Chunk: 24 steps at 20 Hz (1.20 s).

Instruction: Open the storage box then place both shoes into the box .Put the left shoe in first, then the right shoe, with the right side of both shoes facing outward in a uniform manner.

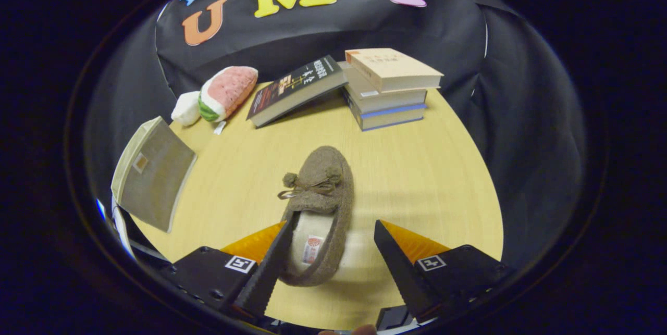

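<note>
The claw point(333, 225) is spread wide over the counter point(427, 178) — the brown shoe point(320, 205) lies between its fingers, heel nearest, the left finger point(276, 257) at its side; the storage box point(151, 178) stands beside it, lid raised

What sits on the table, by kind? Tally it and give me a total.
Shoes: 1, a brown slipper between the open gripper's fingers
Books: 4, three in a stack and one dark book leaning on it
Plush toys: 2, watermelon slice and a white one
Storage box lid: 1
Total: 8
</note>
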Available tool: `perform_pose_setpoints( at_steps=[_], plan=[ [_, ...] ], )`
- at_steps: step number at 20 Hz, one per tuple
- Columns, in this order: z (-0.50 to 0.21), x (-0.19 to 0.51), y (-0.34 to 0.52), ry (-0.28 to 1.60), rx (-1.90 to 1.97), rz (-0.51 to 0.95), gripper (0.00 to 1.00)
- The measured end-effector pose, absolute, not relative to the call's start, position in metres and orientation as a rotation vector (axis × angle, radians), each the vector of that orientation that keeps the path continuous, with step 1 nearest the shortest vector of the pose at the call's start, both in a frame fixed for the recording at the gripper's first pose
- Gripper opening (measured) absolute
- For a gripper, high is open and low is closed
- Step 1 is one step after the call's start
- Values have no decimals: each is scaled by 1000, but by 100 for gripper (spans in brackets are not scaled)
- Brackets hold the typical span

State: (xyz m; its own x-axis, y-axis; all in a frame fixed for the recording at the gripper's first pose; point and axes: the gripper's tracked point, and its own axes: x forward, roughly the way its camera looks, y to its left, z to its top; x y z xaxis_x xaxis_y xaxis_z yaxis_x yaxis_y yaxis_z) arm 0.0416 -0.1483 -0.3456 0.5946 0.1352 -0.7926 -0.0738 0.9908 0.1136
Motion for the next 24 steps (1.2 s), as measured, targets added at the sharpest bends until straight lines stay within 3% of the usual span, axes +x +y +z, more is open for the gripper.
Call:
perform_pose_setpoints(
  at_steps=[2,4,5,8,10,11,24],
  plan=[
    [-361,48,-147,967,114,120,95],
    [-375,51,-145,1014,161,109,79],
    [-380,51,-145,1034,181,101,63],
    [-389,55,-147,1076,231,84,39],
    [-390,60,-155,1075,242,44,35],
    [-390,60,-155,1085,274,36,4],
    [-327,32,-117,1099,573,54,0]
  ],
)
